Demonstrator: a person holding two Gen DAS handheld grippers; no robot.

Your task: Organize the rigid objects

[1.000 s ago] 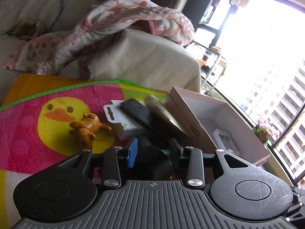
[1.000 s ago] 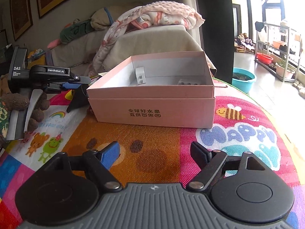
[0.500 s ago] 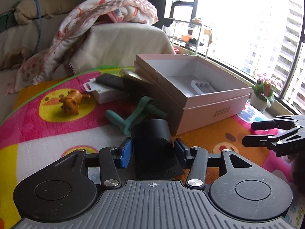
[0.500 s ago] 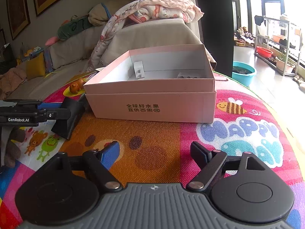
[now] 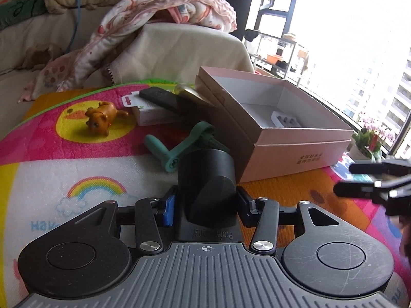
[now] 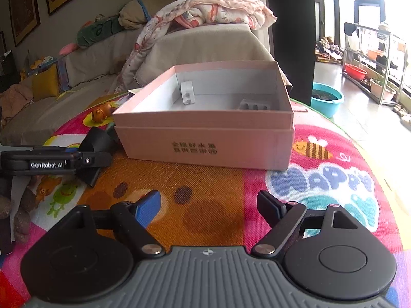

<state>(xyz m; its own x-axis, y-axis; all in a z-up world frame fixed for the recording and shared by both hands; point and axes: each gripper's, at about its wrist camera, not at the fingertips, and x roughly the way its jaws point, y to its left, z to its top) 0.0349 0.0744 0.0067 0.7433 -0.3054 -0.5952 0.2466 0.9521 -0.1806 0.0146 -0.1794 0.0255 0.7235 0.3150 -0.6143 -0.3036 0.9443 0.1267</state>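
I see a bright cartoon play mat (image 6: 231, 187) spread under everything, with a sofa (image 6: 210, 43) and pink blanket (image 6: 221, 10) beyond the pink box (image 6: 205, 141) and a glaring window to its right. Inside the box, two small white pieces are too small to identify. My left gripper (image 5: 206, 206) is clamped on a black cylindrical object (image 5: 209, 187), just left of the box's near corner. My right gripper (image 6: 208, 205) hangs wide apart and empty before the box's front wall.
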